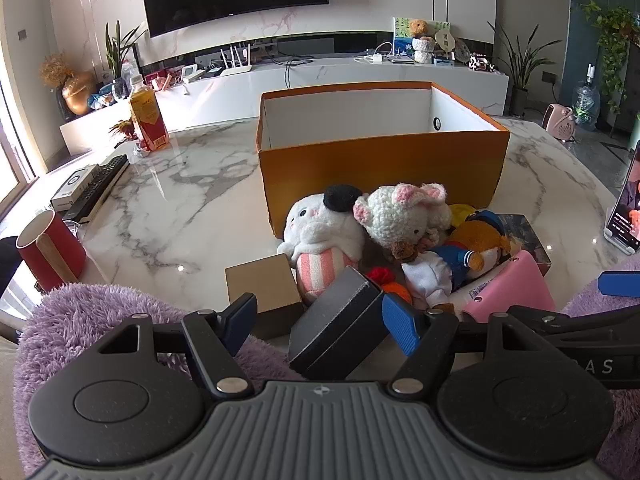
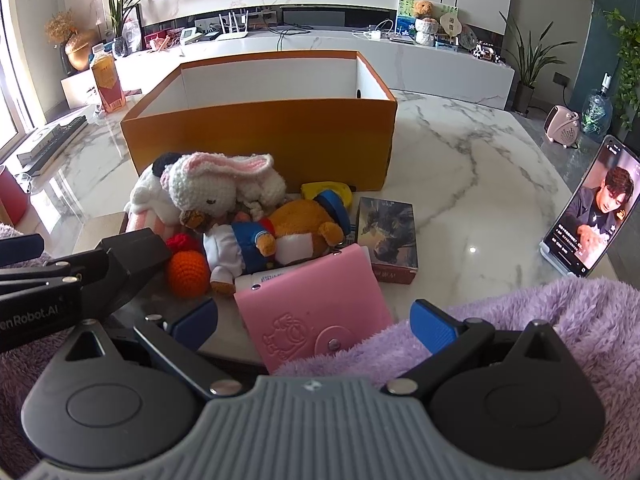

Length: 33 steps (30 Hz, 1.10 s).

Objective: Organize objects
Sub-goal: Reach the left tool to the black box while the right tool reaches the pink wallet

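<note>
Barely begun: orange box [image 1: 380,160] empty, with crocheted bunny [image 2: 208,192], sailor duck plush [image 2: 280,232], pink wallet [image 2: 312,304] and dark box [image 1: 340,328] heaped before it, left gripper [image 1: 320,320] spread around that dark box, right gripper [image 2: 316,320] spread, holding nothing.

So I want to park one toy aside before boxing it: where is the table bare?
Bare marble lies between the orange box and the remote, and between the box and the phone. The box itself looks empty. The toys and pink wallet crowd the front.
</note>
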Each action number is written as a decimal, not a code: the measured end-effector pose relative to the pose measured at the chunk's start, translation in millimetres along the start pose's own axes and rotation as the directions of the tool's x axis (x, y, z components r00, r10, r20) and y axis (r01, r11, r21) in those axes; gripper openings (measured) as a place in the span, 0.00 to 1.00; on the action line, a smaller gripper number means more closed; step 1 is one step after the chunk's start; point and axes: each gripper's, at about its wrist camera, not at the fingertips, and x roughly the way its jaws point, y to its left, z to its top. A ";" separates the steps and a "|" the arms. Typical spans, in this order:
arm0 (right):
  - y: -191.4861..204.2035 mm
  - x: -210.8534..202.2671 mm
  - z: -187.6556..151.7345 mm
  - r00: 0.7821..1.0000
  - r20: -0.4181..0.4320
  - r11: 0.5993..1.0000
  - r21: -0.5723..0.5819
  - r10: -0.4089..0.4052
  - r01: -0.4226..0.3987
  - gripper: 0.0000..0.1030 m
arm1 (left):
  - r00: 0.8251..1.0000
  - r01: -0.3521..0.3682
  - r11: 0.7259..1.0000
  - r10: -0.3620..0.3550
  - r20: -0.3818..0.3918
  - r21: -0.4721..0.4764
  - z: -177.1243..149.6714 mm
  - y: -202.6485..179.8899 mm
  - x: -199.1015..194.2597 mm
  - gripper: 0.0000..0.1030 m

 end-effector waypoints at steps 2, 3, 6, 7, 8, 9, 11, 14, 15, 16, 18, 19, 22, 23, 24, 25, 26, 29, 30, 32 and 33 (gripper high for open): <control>-0.4 0.4 -0.6 1.000 -0.001 1.000 0.001 -0.002 0.002 0.99 | 1.000 0.004 1.000 -0.004 -0.001 0.000 -0.6 -0.7 -0.3 0.80; -0.7 0.8 -0.8 1.000 -0.003 1.000 0.001 -0.003 0.003 0.99 | 1.000 0.005 1.000 -0.005 -0.001 0.000 -0.9 -1.1 -0.6 0.80; -0.6 1.8 -0.9 1.000 -0.006 1.000 0.002 -0.003 0.003 0.99 | 1.000 0.009 1.000 -0.009 -0.002 -0.002 0.1 -0.5 -0.7 0.80; -0.4 1.9 -1.0 1.000 -0.006 1.000 0.001 -0.003 0.003 0.99 | 1.000 0.008 1.000 -0.008 -0.001 -0.006 0.0 -1.2 -0.4 0.80; -0.2 2.0 -1.1 1.000 -0.007 1.000 0.001 -0.002 0.002 0.99 | 1.000 0.011 1.000 -0.011 0.005 -0.008 0.7 0.7 -0.1 0.80; 0.0 2.3 -1.1 1.000 -0.007 1.000 -0.001 -0.001 0.001 0.99 | 1.000 0.013 1.000 -0.013 0.004 -0.010 0.6 0.6 -0.1 0.79; 0.5 3.3 -1.0 1.000 -0.011 1.000 -0.003 -0.001 0.001 0.99 | 1.000 0.013 1.000 -0.013 0.002 -0.007 0.7 1.4 0.2 0.79; 0.6 4.6 -1.4 1.000 -0.017 1.000 -0.004 -0.002 0.002 0.99 | 1.000 0.021 1.000 -0.021 -0.010 -0.007 0.8 3.3 1.4 0.79; 0.3 4.7 -1.3 1.000 -0.018 1.000 -0.003 -0.002 0.002 0.99 | 1.000 0.027 1.000 -0.027 -0.012 -0.012 1.0 3.6 1.6 0.78; 0.1 5.0 -1.3 1.000 -0.019 1.000 -0.001 -0.002 0.002 0.99 | 0.999 0.036 0.999 -0.036 -0.013 -0.020 1.5 4.2 1.7 0.78; -0.1 6.0 -1.0 1.000 -0.020 1.000 0.001 0.000 0.000 0.99 | 0.999 0.046 0.999 -0.047 -0.020 -0.027 2.4 6.0 2.2 0.77; 0.0 6.7 -0.6 1.000 -0.020 1.000 0.002 0.003 -0.003 0.99 | 0.999 0.050 0.998 -0.051 -0.020 -0.029 3.0 6.9 2.6 0.77; 2.1 9.0 1.1 1.000 -0.020 1.000 -0.003 0.015 -0.015 0.99 | 0.998 0.058 0.998 -0.058 0.007 -0.037 4.8 8.5 3.6 0.77; 3.1 10.0 1.8 1.000 -0.021 1.000 -0.005 0.022 -0.022 0.97 | 0.998 0.060 0.998 -0.060 0.012 -0.034 5.6 8.8 4.0 0.76; 4.0 10.7 2.5 0.999 -0.021 1.000 -0.007 0.029 -0.029 0.95 | 0.998 0.062 0.998 -0.061 0.023 -0.030 6.4 8.9 4.0 0.76; 5.3 11.8 3.6 0.999 -0.023 0.999 -0.010 0.039 -0.040 0.93 | 0.998 0.062 0.998 -0.062 0.026 -0.022 7.1 8.9 4.2 0.76; 6.5 12.7 4.6 0.999 -0.027 0.999 -0.013 0.047 -0.048 0.90 | 0.998 0.060 0.998 -0.060 0.037 -0.011 7.7 8.6 4.3 0.76; 11.2 15.5 8.6 0.996 -0.034 0.997 -0.020 0.077 -0.078 0.83 | 0.994 0.087 0.996 -0.088 0.057 0.012 10.0 7.7 3.7 0.76; 12.8 16.5 10.1 0.996 -0.035 0.996 -0.024 0.083 -0.084 0.80 | 0.994 0.085 0.996 -0.087 0.064 0.031 10.5 6.5 4.0 0.74; 15.1 19.4 13.0 0.995 -0.039 0.996 -0.030 0.088 -0.089 0.78 | 0.995 0.088 0.993 -0.091 0.042 0.075 10.0 3.9 5.9 0.73; 15.2 20.9 13.7 0.995 -0.040 0.995 -0.031 0.090 -0.091 0.77 | 0.995 0.096 0.991 -0.099 0.028 0.095 9.0 2.6 7.0 0.73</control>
